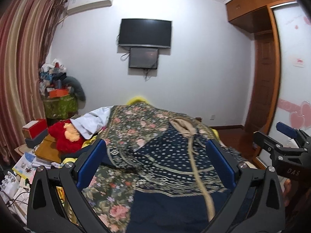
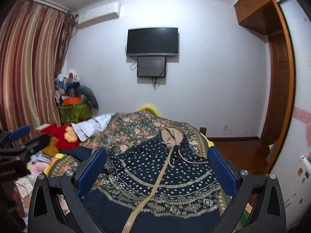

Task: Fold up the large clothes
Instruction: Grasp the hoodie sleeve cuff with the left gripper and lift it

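A navy hooded jacket with pale dots, patterned bands and a beige zip strip lies spread on the floral bedspread. Its beige-lined hood points to the far end of the bed. My left gripper hovers open above the jacket's middle, nothing between its blue pads. My right gripper is open too, over the jacket's chest, its blue pads apart. The right gripper also shows at the right edge of the left wrist view.
A red plush toy and a white cloth lie at the bed's left side. Books and boxes pile up left of the bed. A wooden floor and wardrobe are on the right.
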`<action>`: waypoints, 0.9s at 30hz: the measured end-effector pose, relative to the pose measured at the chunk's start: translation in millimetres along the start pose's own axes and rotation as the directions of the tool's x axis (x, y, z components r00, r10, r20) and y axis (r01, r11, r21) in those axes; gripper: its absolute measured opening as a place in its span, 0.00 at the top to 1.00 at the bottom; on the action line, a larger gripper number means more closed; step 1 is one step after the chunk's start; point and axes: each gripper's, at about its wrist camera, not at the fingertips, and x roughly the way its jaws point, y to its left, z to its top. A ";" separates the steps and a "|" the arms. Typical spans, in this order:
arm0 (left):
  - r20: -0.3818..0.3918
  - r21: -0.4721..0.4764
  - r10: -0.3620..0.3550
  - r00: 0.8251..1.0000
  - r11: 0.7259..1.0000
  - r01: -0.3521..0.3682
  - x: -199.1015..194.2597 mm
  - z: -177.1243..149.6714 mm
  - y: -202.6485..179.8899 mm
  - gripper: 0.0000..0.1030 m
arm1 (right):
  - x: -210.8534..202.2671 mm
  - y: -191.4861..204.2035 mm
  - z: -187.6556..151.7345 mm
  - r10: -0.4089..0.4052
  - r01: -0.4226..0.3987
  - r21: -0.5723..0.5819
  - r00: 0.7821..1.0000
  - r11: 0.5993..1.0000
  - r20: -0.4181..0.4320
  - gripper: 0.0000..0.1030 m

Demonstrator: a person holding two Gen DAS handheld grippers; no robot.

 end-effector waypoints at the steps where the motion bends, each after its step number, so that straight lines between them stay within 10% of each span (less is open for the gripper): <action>1: -0.006 -0.009 0.021 1.000 1.000 -0.021 12.4 -0.1 10.2 0.00 | 12.9 2.6 1.7 -0.004 0.004 -0.007 1.000 1.000 -0.017 0.00; 8: -0.155 -0.041 0.132 0.979 0.989 -0.140 101.3 -10.9 74.7 0.00 | 117.8 21.5 13.1 0.022 -0.031 -0.059 0.990 0.998 -0.140 0.00; 16: -0.348 -0.049 0.295 0.890 0.942 -0.332 205.0 -53.6 162.0 0.00 | 248.4 61.1 -8.2 0.087 -0.137 -0.119 0.932 0.983 -0.353 0.00; 20: -0.483 -0.116 0.250 0.839 0.932 -0.344 243.6 -74.6 203.3 0.00 | 301.1 83.1 -30.5 0.090 -0.178 -0.157 0.889 0.971 -0.449 0.00; 27: -0.589 -0.302 0.082 0.804 0.900 -0.313 280.5 -94.5 247.7 0.04 | 384.7 112.4 -68.8 0.128 -0.271 -0.158 0.794 0.949 -0.595 0.00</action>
